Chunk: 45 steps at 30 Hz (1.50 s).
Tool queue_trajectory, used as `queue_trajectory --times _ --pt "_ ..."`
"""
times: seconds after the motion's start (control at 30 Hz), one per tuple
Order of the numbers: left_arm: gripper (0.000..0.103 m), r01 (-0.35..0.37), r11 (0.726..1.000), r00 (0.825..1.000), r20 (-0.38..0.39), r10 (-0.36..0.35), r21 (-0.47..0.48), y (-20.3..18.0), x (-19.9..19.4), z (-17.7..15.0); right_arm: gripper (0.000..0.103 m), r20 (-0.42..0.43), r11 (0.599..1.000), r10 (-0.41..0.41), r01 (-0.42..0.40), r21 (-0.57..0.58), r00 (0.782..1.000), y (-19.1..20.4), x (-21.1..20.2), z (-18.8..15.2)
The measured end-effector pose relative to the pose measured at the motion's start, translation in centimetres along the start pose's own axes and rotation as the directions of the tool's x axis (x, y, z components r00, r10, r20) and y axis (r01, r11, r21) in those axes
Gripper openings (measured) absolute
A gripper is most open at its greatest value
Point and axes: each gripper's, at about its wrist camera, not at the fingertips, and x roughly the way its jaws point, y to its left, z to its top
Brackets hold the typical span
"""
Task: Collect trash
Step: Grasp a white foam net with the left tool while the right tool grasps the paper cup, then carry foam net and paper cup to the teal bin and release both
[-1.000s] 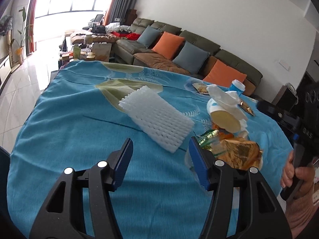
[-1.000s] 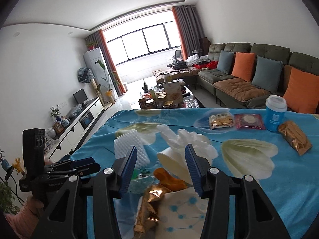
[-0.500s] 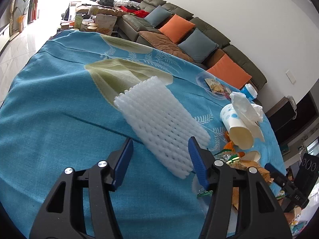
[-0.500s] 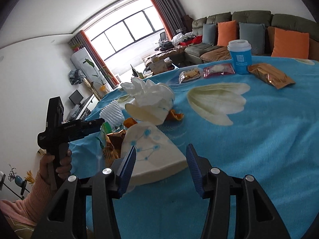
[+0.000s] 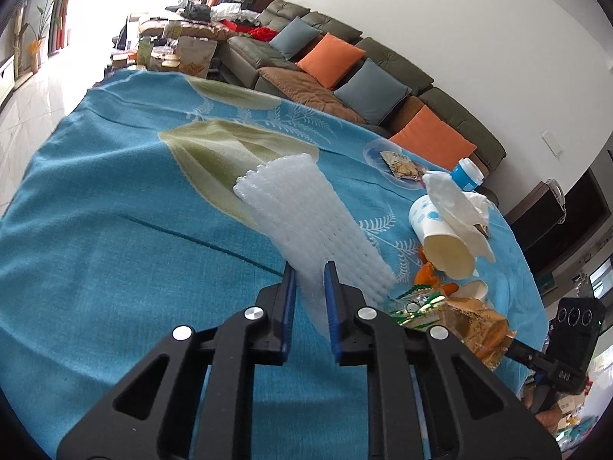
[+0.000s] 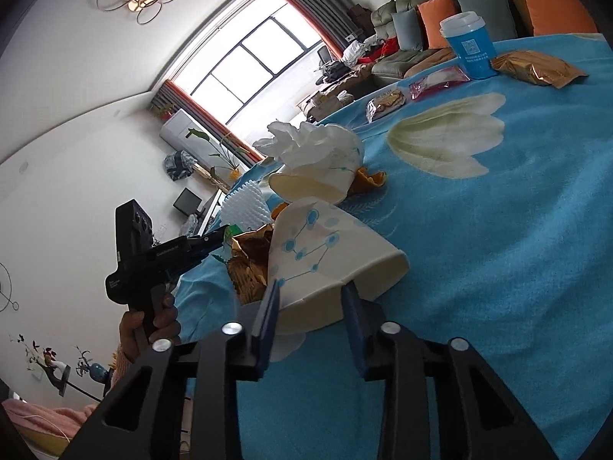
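My left gripper (image 5: 309, 280) is closing, and its blue pads pinch the near end of a white foam net sleeve (image 5: 306, 222) that lies on the blue tablecloth (image 5: 115, 249). My right gripper (image 6: 311, 295) is closing too, its pads pressing both sides of the rim of a crushed white paper cup with blue dots (image 6: 325, 253). Behind that cup lie a gold wrapper (image 6: 249, 264), orange peel (image 6: 369, 180) and a second paper cup stuffed with tissue (image 6: 318, 165). In the right wrist view the left gripper (image 6: 214, 241) shows at the left, held by a hand.
A blue cup with a white lid (image 6: 469, 46), a gold snack bag (image 6: 536, 67), a pink packet (image 6: 438, 82) and a biscuit packet (image 6: 385, 103) sit at the far side. The table edge drops away left of the pile. A sofa with cushions (image 5: 345, 61) stands beyond.
Both grippers' jaws have narrowed: the left onto the foam net, the right onto the crushed cup. Both moved in and down towards the pile, and the right one rolled.
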Motion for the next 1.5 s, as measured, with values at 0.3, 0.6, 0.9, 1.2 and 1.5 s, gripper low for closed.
queue_trajectory --times 0.3,0.6,0.9,1.2,1.5 --pt "0.014 -0.027 0.997 0.996 0.092 0.020 0.068 -0.6 -5.1 -1.8 0.003 0.070 0.997 -0.041 0.046 -0.067 0.997 1.7 -2.0 0.7" --pt "0.014 -0.050 0.996 0.983 0.182 0.037 0.070 0.7 -10.5 -3.5 0.007 0.050 0.990 -0.100 0.105 -0.097 0.994 2.3 -1.2 2.2" --pt "0.014 -0.073 0.996 0.979 0.196 0.063 0.044 2.7 -13.5 -5.4 0.005 0.086 0.982 -0.134 0.144 -0.123 0.987 2.7 -1.0 2.3" --pt "0.014 -0.105 0.994 0.962 0.257 0.096 0.023 3.8 -17.7 -7.0 0.005 0.129 0.969 -0.027 0.058 -0.241 0.991 7.1 -1.6 3.4" --pt "0.014 -0.156 0.987 0.935 0.316 0.158 -0.032 5.4 -22.0 -9.1 0.005 -0.056 0.912 0.150 -0.160 -0.378 0.987 14.0 5.9 2.7"
